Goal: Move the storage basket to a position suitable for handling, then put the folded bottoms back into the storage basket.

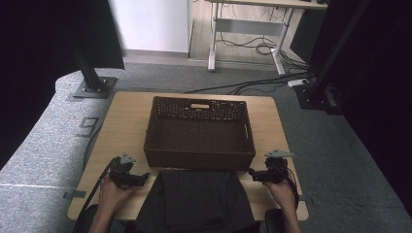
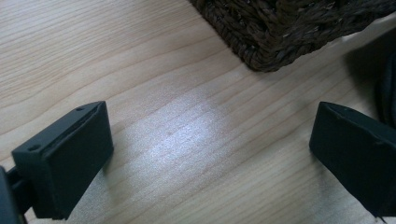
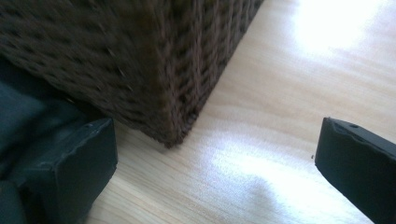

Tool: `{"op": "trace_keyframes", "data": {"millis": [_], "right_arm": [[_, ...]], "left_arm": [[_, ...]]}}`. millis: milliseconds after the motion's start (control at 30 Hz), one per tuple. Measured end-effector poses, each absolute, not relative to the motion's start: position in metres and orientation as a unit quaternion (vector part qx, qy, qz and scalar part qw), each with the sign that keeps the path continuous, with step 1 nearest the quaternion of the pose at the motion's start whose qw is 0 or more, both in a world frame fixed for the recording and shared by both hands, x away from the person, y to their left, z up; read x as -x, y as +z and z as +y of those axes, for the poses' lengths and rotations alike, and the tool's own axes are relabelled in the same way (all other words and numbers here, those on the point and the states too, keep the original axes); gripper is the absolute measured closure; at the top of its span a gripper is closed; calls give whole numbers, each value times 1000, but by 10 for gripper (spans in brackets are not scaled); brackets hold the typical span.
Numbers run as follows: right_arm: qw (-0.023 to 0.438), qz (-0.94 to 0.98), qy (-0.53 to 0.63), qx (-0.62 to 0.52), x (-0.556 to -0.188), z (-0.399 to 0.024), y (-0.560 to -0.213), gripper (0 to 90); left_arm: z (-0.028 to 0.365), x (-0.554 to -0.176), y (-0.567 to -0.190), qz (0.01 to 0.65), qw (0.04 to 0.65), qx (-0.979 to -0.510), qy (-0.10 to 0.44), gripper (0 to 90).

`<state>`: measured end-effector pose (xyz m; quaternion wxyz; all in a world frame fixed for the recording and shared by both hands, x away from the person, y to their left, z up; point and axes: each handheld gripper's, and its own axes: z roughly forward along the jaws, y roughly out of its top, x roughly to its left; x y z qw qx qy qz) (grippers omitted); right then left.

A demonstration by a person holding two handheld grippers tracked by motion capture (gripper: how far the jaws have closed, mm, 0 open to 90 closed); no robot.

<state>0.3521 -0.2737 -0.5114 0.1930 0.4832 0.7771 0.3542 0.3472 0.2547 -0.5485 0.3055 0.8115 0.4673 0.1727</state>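
On the wooden worktop (image 1: 126, 121), your left tongs (image 2: 210, 154) and right tongs (image 3: 215, 158) both gape wide, holding nothing, beside the dark cloth (image 1: 194, 199).

The one sign I can read from above is a large numeral on the grey carpet (image 1: 43, 145) to the left of my table (image 1: 126, 121): a single figure laid out in dark tape (image 1: 87, 127), which looks like a 9 from where I stand, though seen from the other side it could as well be a 6. Nothing else in front of me carries any lettering, label or brand that I can make out
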Motion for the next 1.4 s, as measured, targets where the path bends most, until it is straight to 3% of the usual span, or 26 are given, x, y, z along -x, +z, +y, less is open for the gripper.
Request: {"op": "trace_keyframes", "data": {"millis": [567,1133,1400], "right_arm": [[195,788,331,-481,-357,-264,-557,0],[198,784,330,-486,-357,-262,-557,0],[170,792,322,-490,-352,-262,-551,20]], "left_arm": [[255,-348,-548,465,306,-813,171,0],[252,-348,-548,469,305,-810,172,0],[250,-347,-544,478,286,-815,162,3]]}}
